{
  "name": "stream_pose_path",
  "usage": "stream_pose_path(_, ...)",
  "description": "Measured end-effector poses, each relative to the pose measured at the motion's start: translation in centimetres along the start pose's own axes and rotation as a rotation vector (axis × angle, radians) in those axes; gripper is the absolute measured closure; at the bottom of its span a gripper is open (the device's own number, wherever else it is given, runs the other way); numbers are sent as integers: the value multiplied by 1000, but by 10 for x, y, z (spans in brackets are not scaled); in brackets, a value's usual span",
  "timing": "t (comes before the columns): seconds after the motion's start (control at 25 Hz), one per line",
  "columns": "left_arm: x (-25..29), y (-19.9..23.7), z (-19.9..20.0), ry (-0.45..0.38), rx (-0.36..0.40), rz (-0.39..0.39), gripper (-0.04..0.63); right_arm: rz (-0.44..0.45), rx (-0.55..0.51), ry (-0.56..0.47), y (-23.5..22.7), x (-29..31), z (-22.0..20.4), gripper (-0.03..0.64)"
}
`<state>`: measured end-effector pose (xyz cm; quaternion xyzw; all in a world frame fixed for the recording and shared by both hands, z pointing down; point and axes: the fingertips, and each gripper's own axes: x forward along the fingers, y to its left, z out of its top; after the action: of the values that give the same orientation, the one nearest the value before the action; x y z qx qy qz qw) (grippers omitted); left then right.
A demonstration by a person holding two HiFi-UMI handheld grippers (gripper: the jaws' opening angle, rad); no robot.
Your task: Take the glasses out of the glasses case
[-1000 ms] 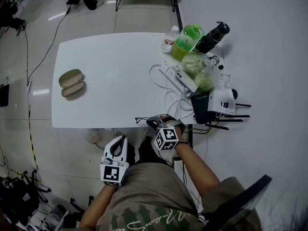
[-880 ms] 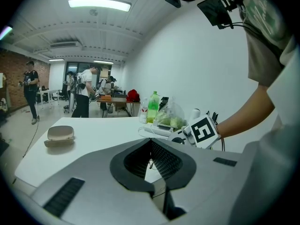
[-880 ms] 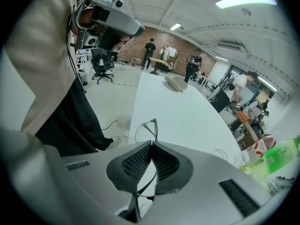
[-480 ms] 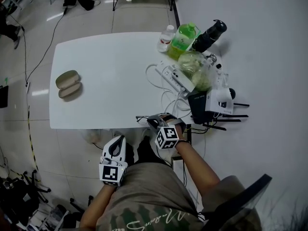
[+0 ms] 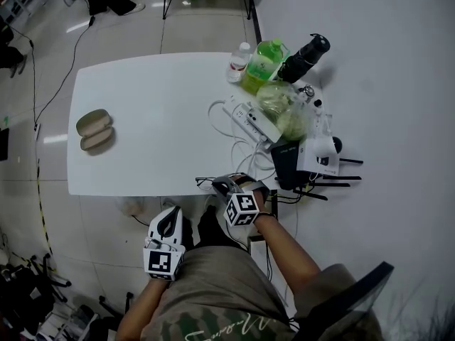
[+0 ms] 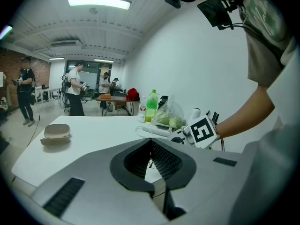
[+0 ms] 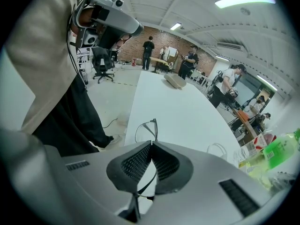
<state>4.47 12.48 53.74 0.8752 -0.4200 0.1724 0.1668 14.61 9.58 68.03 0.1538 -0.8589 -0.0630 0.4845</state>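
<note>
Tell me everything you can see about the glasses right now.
The glasses have a thin, dark, wire-like frame, and the lenses look clear. They are out of the case and held by the right gripper, whose jaws are shut on the frame. One lens rim sticks out past the fingertips. In the head view they sit at the near edge of the white table. Whether they touch the table cannot be told.
</note>
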Motion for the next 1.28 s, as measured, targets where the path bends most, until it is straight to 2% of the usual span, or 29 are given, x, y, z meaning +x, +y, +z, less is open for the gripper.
stream_pose_path(0.2,2,-6,-2,29,-25,7,588,6,-10,-2,-1,1,-6,600)
stream_pose_path(0.44,9,-11,-2,-9,-4,16,588,14,-19,-4,2,0,-11,600)
stream_pose_path(0.96,10,-18,-7,-6,-27,36,588,22,-41,0,9,8,-25,600)
stream_pose_path(1.28,15,-13,1,-24,-29,48,588,57,-55,14,10,17,-26,600)
